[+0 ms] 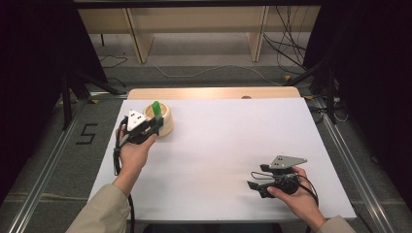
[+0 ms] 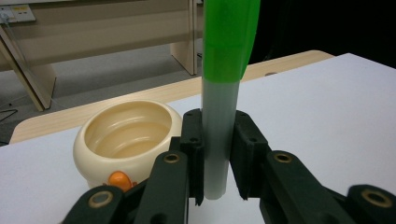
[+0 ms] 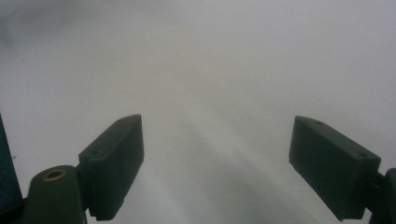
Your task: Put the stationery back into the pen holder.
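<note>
Standing upright in the left gripper (image 1: 151,122), its fingers (image 2: 192,140) pinching the grey lower barrel: one green-capped marker (image 2: 223,93), long axis vertical, just near-left of the cream bowl (image 1: 165,118) at the table's (image 1: 218,141) far left. Right gripper (image 1: 260,175), near right: fingers (image 3: 114,163) spread, empty, well apart from bowl.

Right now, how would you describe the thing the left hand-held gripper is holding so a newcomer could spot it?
Start at the white table and go to its far left corner, where a cream bowl sits. Beside it, the left hand-held gripper clamps an upright tube. It is pale grey below with a bright green top, the only green thing there.
</note>
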The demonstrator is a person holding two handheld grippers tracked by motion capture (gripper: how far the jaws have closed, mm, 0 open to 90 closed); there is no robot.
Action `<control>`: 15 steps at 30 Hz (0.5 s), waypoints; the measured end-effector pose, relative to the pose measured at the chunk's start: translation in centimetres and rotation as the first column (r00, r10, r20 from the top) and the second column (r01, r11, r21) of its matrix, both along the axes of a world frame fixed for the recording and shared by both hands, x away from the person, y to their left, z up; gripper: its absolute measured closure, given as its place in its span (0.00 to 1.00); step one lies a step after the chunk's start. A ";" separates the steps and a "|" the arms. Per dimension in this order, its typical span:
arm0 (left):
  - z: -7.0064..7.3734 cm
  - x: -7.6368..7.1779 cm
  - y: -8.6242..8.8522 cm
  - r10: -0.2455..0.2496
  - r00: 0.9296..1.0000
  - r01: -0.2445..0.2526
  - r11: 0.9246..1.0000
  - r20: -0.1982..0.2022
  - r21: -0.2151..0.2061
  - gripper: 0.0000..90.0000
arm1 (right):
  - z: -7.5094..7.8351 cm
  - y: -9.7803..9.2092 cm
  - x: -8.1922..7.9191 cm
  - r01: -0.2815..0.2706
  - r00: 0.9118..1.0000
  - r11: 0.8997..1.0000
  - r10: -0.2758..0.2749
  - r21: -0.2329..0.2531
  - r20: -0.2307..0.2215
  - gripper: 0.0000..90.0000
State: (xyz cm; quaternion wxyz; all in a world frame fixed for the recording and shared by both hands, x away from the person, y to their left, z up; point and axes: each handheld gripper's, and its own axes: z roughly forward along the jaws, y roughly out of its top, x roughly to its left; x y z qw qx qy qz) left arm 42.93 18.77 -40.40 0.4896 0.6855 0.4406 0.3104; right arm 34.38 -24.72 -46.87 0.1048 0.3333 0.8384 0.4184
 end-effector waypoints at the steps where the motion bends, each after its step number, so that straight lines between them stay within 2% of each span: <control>1: 0.1 0.1 0.0 0.001 1.000 -0.001 1.000 0.000 0.000 0.85 | 0.0 0.0 0.0 -0.001 1.000 1.000 0.001 0.000 0.001 0.21; 15: 0.1 1.4 0.0 0.011 1.000 -0.011 1.000 -0.001 0.009 0.85 | -0.1 -0.2 0.0 0.000 1.000 1.000 0.000 -0.002 -0.006 0.20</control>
